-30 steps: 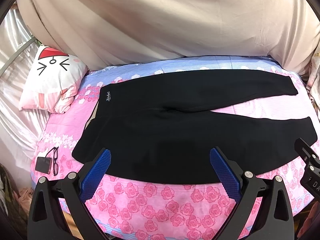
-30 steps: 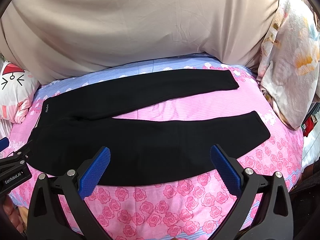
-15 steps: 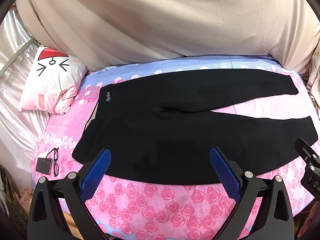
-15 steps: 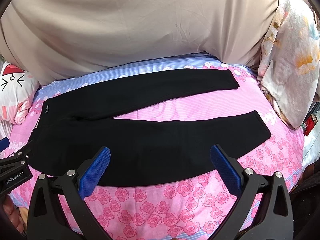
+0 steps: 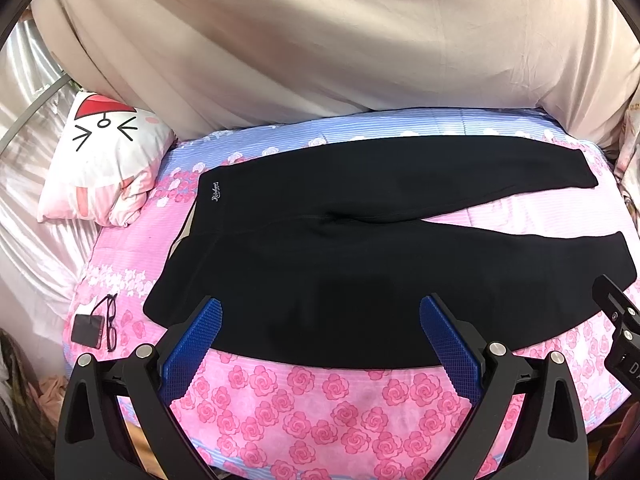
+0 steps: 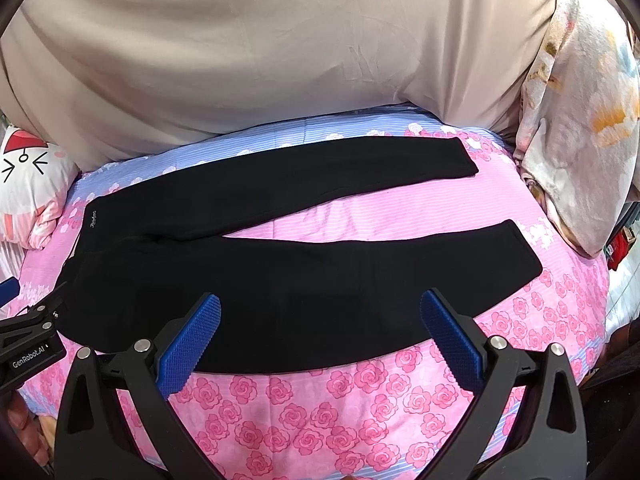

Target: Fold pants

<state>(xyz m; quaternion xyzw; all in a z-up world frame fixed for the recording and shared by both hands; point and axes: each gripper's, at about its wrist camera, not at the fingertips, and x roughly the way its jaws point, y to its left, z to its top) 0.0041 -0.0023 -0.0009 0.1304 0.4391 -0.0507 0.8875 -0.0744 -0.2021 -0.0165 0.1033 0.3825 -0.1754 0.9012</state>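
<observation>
Black pants (image 5: 360,256) lie flat on the pink rose bedspread (image 5: 320,400), waist at the left, both legs spread apart toward the right. They also show in the right wrist view (image 6: 304,272). My left gripper (image 5: 320,320) is open and empty, held above the near edge of the pants near the waist and seat. My right gripper (image 6: 320,320) is open and empty above the near leg's edge. The right gripper's body shows at the right edge of the left wrist view (image 5: 620,332). The left gripper's body shows at the left edge of the right wrist view (image 6: 28,344).
A white cartoon pillow (image 5: 100,160) lies at the far left. Black glasses (image 5: 111,322) and a small dark pouch (image 5: 86,330) lie by the left bed edge. A beige cloth (image 5: 320,40) hangs behind the bed. A floral quilt (image 6: 576,128) is heaped at the far right.
</observation>
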